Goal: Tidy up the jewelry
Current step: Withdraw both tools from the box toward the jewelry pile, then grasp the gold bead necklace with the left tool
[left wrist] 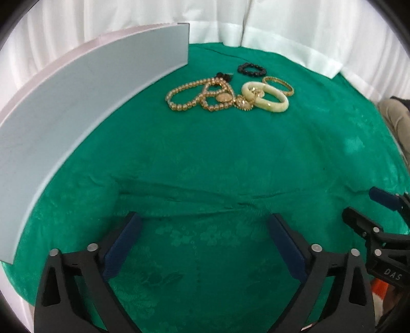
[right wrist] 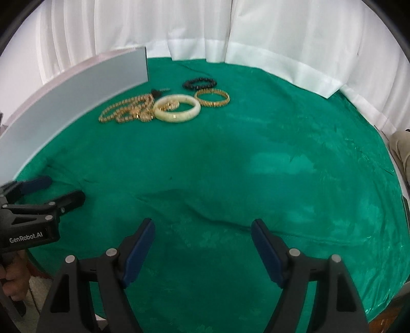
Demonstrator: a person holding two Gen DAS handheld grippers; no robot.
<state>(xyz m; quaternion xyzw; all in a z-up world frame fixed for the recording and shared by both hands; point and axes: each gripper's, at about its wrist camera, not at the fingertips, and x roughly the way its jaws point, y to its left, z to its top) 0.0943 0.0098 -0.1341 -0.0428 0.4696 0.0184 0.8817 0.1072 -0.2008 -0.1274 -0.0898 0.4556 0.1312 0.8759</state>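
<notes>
We are holding the left tool [left wrist: 203, 222] low over the near part of the worktop covered in wrinkled green patterned cloth [left wrist: 205, 158], its two blue-padded fingers [left wrist: 123, 246] spread wide with nothing between them. We are holding the right tool [right wrist: 203, 228] alongside it, just to its right, and its blue-padded fingers [right wrist: 138, 253] are also standing well apart and gripping nothing; each tool is showing at the edge of the other's view. The jewelry is lying in a loose cluster on the far side of the cloth, well away from both tools. A tangled string of gold-coloured beads [left wrist: 194, 96] is sprawling nearest the long pale grey box wall [left wrist: 84, 92] that is running along the left side of the worktop. A thick cream-coloured bangle [left wrist: 265, 96] is resting just right of the gold beads, overlapping some gold pieces at its left rim. A thin gold bangle [left wrist: 278, 85] is lying right behind the cream one, and a bracelet of round black beads [left wrist: 251, 69] is sitting just beyond that. A small dark item [left wrist: 223, 76] is lying at the far edge of the gold beads, too small for us to identify. White curtains [left wrist: 282, 23] are hanging behind the worktop.
</notes>
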